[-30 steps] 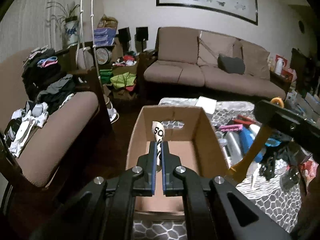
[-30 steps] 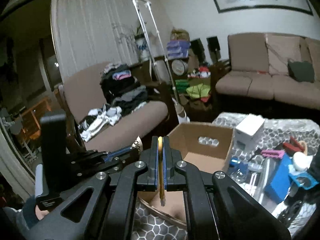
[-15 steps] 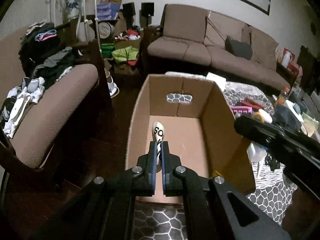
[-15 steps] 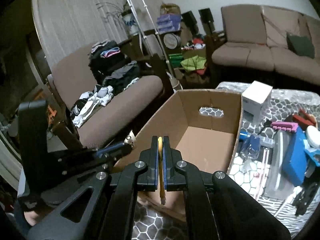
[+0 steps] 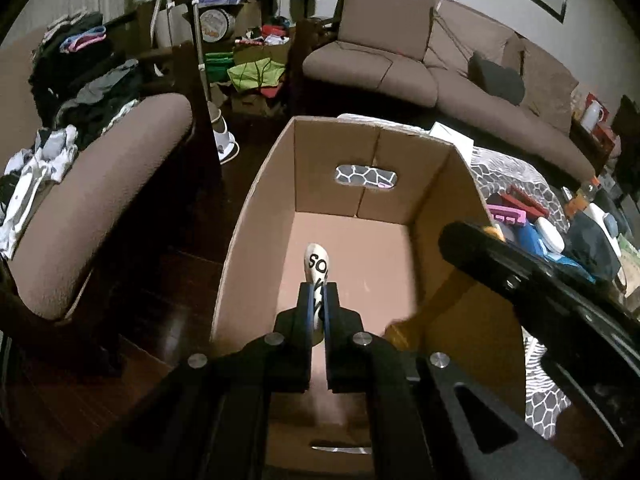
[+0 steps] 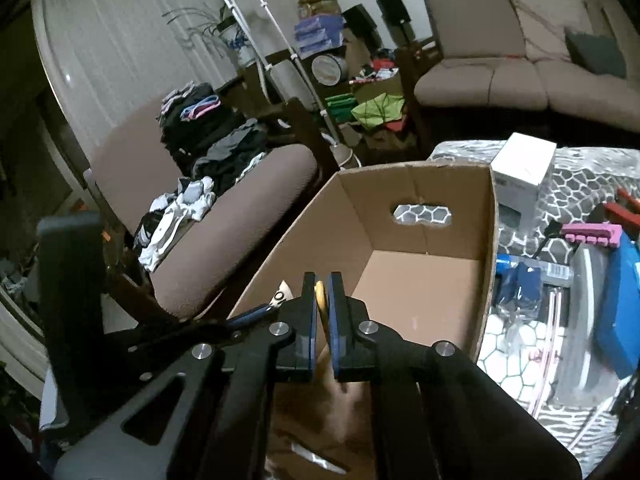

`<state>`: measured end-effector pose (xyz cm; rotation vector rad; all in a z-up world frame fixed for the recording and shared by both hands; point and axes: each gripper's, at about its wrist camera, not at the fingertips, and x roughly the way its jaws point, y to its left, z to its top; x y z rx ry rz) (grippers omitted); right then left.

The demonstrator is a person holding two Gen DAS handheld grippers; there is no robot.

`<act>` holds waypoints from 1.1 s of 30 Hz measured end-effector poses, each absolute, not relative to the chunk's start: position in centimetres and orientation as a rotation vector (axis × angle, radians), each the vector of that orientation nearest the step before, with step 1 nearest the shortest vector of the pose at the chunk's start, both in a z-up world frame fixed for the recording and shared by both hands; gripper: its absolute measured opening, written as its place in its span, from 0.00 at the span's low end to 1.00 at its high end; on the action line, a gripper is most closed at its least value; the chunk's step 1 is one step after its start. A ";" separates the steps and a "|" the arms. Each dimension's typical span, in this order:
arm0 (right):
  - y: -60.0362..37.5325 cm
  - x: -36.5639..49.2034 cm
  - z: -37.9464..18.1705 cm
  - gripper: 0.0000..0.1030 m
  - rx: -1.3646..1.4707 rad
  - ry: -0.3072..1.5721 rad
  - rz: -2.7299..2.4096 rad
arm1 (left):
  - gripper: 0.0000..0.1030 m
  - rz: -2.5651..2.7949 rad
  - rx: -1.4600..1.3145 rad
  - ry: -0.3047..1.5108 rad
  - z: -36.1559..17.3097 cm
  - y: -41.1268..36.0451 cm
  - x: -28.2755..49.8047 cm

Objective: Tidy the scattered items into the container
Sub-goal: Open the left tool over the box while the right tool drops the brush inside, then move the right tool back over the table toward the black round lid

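Both grippers are hanging over the open cardboard box [image 5: 440, 184], which is sitting on a hex-patterned cloth [image 6: 516, 344] at the table's left end. Left gripper [image 5: 318, 292] is pointing down into the box, jaws clamped on a white rolled item with black lettering [image 5: 316, 264]; its tip is sticking out past the fingers above the bare box floor. Right gripper [image 6: 325, 292] is coming in over the near right side of the box, jaws pinched on a thin yellow item [image 6: 320, 294], seen edge-on, so what it is can't be told. In the left wrist view the right gripper's black body [image 5: 520, 276] is crossing the box's right wall. Box interior is looking empty apart from what's being held above it. Scattered items still on the cloth to the right of the box: white carton [image 6: 520, 164], pink bar [image 6: 592, 234], blue pack [image 6: 620, 308], clear tubes [image 6: 548, 320]. Brown armchair [image 5: 104, 196] with piled clothes [image 5: 80, 80] is sitting left of the box, brown sofa [image 5: 400, 64] behind.
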<state>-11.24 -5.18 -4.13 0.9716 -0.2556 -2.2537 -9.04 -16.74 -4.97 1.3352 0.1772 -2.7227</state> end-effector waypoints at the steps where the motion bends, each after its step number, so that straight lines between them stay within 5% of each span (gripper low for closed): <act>1: -5.1 -11.4 -4.1 0.10 0.964 -0.264 -2.258 | 0.06 -2.718 1.329 0.173 -4.8 -16.7 -9.0; 5: -4.5 -11.5 -3.9 0.21 0.939 -0.283 -2.276 | 0.16 -2.700 1.308 0.152 -4.3 -16.6 -8.8; 9: -3.9 -11.3 -3.2 0.41 0.918 -0.269 -2.297 | 0.80 -2.697 1.261 0.080 -3.7 -16.1 -8.5; 10: -3.8 -11.2 -2.9 0.48 0.912 -0.266 -2.301 | 0.84 -2.708 1.241 0.079 -3.6 -15.9 -8.3; 26: -0.6 -8.3 0.7 0.60 0.859 -0.168 -2.365 | 0.84 -2.803 1.154 0.063 -1.8 -15.0 -6.7; 33: 2.7 -5.4 1.8 0.64 0.861 0.018 -2.437 | 0.84 -2.890 1.068 -0.011 -0.7 -13.5 -4.5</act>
